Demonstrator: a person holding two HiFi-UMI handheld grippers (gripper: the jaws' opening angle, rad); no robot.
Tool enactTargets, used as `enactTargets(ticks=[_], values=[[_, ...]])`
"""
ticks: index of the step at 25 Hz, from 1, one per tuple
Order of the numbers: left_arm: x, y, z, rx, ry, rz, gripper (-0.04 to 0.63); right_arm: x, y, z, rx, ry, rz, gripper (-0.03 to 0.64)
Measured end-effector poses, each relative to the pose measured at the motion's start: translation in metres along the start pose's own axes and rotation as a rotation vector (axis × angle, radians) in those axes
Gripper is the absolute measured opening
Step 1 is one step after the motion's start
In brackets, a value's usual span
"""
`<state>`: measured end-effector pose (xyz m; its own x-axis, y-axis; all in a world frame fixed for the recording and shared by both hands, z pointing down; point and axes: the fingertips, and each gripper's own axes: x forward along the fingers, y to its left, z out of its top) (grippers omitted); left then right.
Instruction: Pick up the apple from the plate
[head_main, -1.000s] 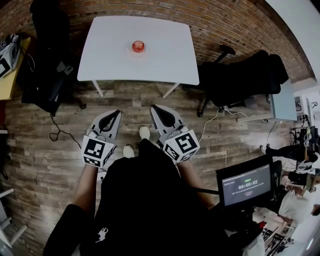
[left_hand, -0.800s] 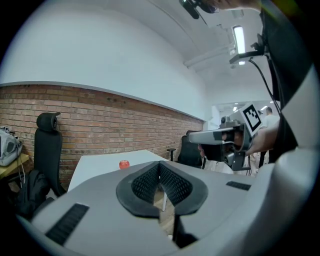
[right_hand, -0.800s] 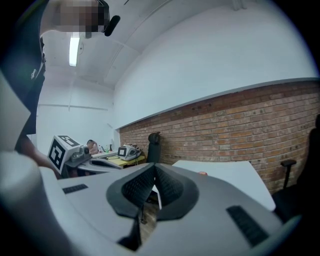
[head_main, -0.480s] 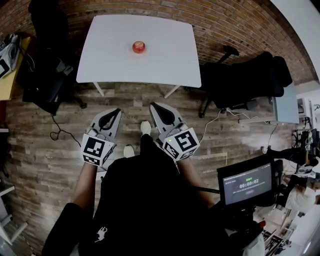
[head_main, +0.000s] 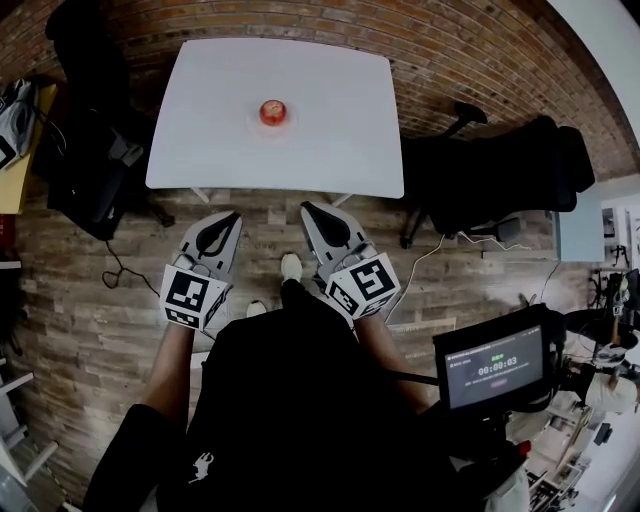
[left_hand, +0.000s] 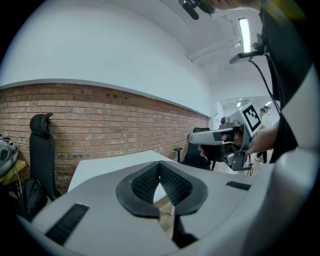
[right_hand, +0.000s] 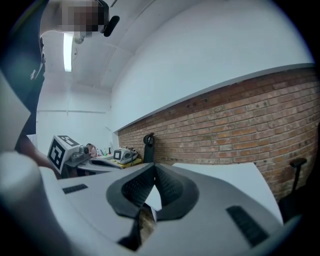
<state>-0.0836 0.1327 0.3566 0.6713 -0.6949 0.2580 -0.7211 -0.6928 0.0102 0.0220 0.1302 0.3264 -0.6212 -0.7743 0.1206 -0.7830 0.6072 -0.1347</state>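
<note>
Plainly only the approach is in hand: the grey left claw (head_main: 228, 216) is pinched together, empty, short of the white rectangular bench (head_main: 330, 110). The round red apple (head_main: 273, 111) sits mid-bench on its pale plate (head_main: 286, 124), well apart. The grey right claw (head_main: 308, 208) is likewise closed on nothing. Next, I'd judge, one claw must reach over and spread.

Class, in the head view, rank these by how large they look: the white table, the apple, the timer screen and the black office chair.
1. white table
2. black office chair
3. timer screen, nearer the camera, so enlarged
4. apple
</note>
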Motion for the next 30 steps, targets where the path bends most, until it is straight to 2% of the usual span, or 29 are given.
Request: enactTargets(ticks=[16,30], values=[[0.097,0.032,0.024,-0.009,0.036,0.049,0.006,0.054,-0.099,0.008,0.04,0.023,0.058,0.005],[0.099,0.03,0.025,0.002,0.043,0.09,0.006,0.059,-0.101,0.006,0.043,0.025,0.105,0.005]])
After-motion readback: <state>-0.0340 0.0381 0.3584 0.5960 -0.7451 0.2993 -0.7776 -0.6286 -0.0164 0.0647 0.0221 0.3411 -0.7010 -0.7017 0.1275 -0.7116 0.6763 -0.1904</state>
